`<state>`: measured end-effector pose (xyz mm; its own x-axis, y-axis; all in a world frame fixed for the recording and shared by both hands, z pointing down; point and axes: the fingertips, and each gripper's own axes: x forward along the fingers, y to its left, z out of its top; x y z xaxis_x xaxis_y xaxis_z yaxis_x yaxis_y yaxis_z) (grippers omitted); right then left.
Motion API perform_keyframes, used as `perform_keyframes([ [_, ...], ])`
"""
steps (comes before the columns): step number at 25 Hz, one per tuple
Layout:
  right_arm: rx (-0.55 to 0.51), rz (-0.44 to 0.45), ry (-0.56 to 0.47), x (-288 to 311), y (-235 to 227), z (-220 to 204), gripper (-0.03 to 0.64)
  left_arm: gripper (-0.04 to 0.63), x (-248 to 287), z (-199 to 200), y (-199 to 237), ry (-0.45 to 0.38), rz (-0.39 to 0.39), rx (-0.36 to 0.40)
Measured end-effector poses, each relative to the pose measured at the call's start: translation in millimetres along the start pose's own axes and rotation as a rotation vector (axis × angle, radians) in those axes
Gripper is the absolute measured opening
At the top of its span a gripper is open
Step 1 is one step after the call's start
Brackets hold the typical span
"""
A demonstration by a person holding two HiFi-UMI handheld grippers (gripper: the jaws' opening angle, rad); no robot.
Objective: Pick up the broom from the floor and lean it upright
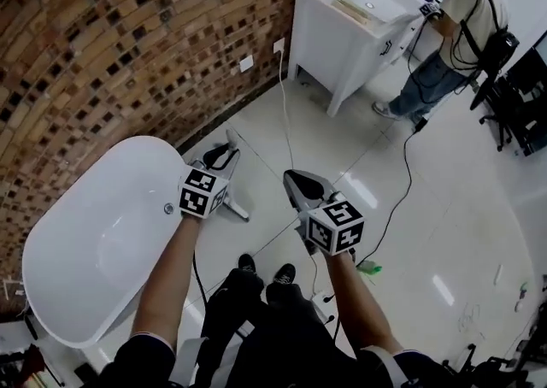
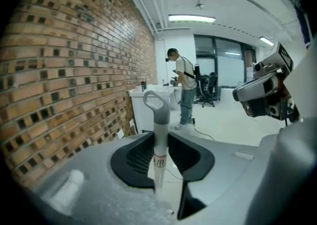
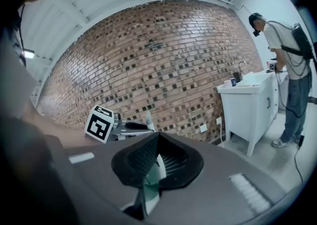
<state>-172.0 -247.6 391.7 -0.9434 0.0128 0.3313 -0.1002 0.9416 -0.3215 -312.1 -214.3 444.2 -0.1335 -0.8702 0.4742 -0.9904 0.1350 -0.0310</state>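
Brick wall [image 1: 102, 36] rises behind the bathtub [image 1: 85, 241]. Your left gripper [image 2: 159, 144] and right gripper [image 3: 156, 162] both clamp the broom [image 2: 159, 120], held beside the bathtub. The lift looks under way, so next stand the broom upright against that wall.

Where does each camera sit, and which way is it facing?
Head view: on the person's head, facing steeply down: bathtub, left forearm, right forearm, left gripper, right gripper.
Left gripper view: on that gripper, along its jaws gripping the broom handle, towards the vanity.
Right gripper view: on that gripper, facing the brick wall; left forearm shows.
Shared: all show the vanity.
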Motion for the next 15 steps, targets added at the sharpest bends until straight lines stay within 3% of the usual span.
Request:
perform_keyframes([
  [7,-0.059,0.108,0.039,106,12,40,0.003,0.095,-4,-16,97,-0.021,0.14,-0.231],
  [15,-0.153,0.212,0.079,206,27,83,0.003,0.096,7,-14,202,-0.087,0.248,-0.373],
])
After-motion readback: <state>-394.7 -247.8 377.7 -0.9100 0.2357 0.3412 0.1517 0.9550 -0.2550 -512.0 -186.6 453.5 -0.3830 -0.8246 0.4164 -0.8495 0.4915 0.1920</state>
